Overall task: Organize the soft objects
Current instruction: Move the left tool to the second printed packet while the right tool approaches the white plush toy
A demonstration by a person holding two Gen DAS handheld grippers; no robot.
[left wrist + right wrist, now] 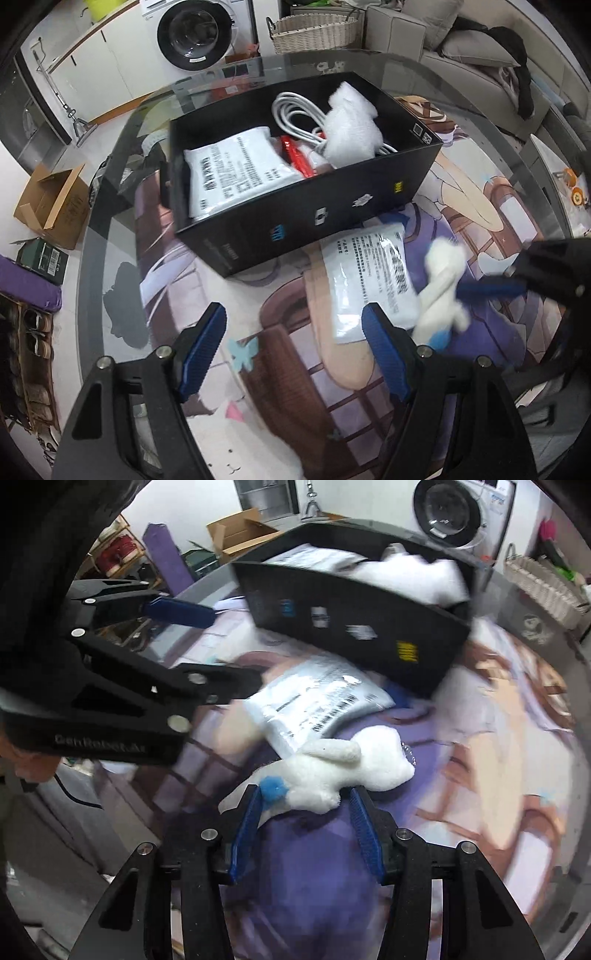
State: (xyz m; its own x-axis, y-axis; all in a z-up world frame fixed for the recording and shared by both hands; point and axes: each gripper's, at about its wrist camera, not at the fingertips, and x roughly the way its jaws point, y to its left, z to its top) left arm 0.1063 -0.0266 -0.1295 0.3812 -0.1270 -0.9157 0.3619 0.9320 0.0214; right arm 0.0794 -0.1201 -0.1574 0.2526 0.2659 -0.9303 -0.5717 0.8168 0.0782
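Note:
A black box [332, 192] stands on the glass table and holds a white packet [236, 170], a coiled white cable [295, 110], a red item and a white fluffy bundle [351, 125]. A second white packet [369, 280] lies flat just in front of the box; it also shows in the right wrist view [317, 698]. My right gripper [303, 805] is shut on a white plush toy [343, 768] with a blue pompom and holds it above the table near that packet. The toy shows blurred in the left wrist view [443, 291]. My left gripper [295, 328] is open and empty above the table.
The round glass table [110, 206] covers a printed illustrated mat. The box shows in the right wrist view [354, 627]. Beyond the table are a washing machine [195, 33], a wicker basket [314, 33], a sofa [480, 48] and a cardboard box [51, 206] on the floor.

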